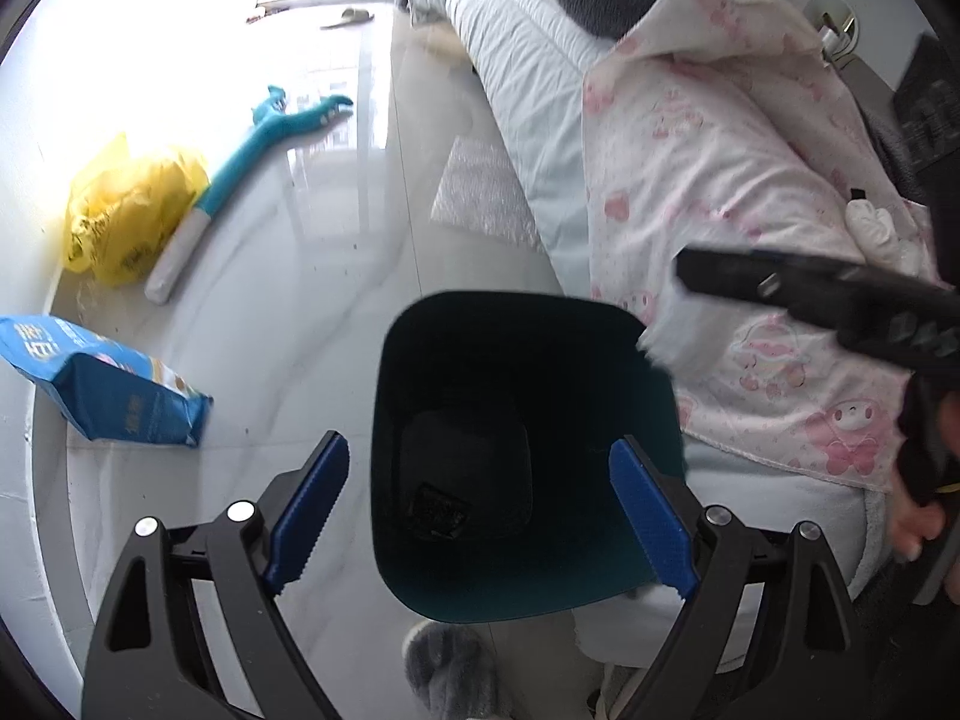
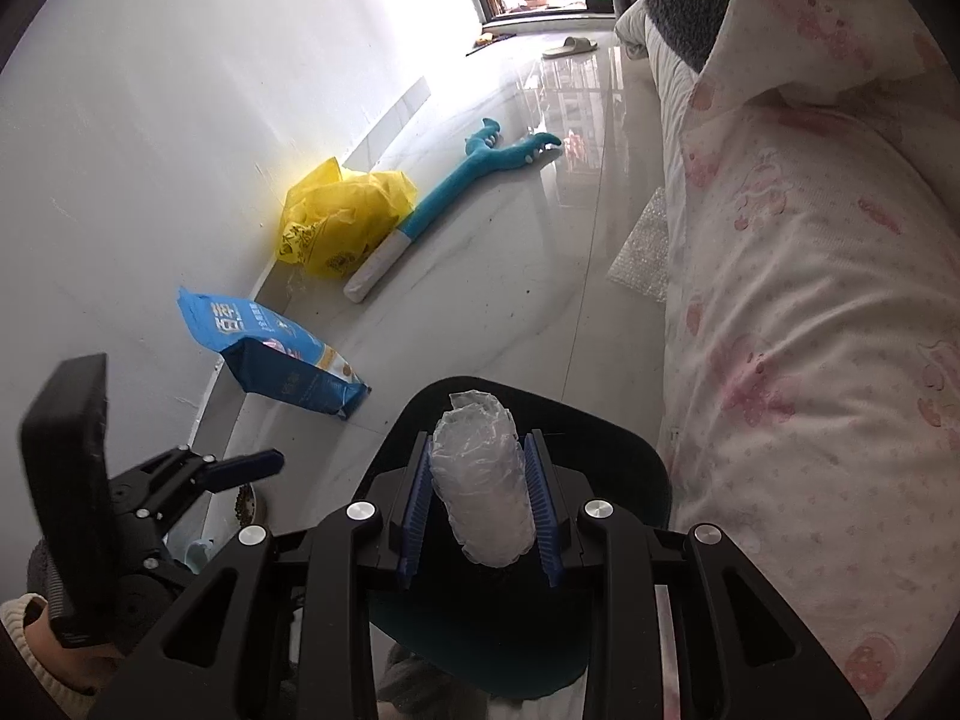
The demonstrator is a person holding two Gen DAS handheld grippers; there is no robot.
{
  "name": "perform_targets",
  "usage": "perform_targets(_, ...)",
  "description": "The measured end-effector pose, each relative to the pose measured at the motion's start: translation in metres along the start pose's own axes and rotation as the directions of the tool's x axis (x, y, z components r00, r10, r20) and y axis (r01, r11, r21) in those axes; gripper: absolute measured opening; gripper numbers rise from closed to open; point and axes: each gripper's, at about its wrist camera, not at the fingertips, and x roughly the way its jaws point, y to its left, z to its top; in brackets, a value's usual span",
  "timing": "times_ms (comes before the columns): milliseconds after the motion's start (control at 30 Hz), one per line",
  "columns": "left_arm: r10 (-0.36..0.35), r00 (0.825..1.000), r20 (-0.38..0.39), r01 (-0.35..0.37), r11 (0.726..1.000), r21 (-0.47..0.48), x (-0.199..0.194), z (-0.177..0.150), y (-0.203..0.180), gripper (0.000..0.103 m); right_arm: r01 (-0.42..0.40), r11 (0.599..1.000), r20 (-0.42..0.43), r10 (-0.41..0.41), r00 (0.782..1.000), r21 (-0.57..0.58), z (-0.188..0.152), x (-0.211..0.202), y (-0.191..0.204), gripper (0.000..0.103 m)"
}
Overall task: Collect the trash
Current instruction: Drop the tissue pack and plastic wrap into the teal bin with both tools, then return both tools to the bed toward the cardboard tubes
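Observation:
A dark teal trash bin stands on the pale floor beside the bed, seen from above with a dark inside. My left gripper hangs over its mouth, blue pads wide apart, nothing between them. My right gripper is shut on a crumpled roll of clear plastic wrap, held just above the same bin. On the left of the right wrist view a blue fingertip of my left gripper shows, with a person's hand behind it.
Along the white wall lie a blue packet, a yellow plastic bag and a long teal plush toy. A bubble wrap sheet lies by the bed with its pink-printed quilt. A grey furry slipper is near the bin.

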Motion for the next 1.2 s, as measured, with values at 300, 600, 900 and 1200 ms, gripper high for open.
perform_targets(300,0.014,0.979,0.205,-0.032,0.996,0.082,-0.045,0.003,-0.001,0.090,0.027,1.000,-0.127,-0.025,0.992,0.013,-0.014,0.057,0.006,0.031)
perform_targets(600,-0.005,0.924,0.382,-0.044,0.992,0.121,-0.083,0.009,-0.007,0.082,0.066,0.997,-0.217,-0.058,0.975,0.027,-0.027,0.082,-0.006,0.031)
perform_targets(900,-0.037,0.860,0.509,-0.048,0.987,0.153,-0.114,0.011,-0.020,0.076,0.078,0.997,-0.311,-0.068,0.948,0.022,-0.046,0.100,-0.013,0.031)
perform_targets(1200,-0.090,0.801,0.592,-0.027,0.982,0.186,-0.139,0.006,-0.028,0.076,0.067,0.998,-0.327,-0.069,0.943,-0.018,-0.052,0.097,-0.009,0.050)
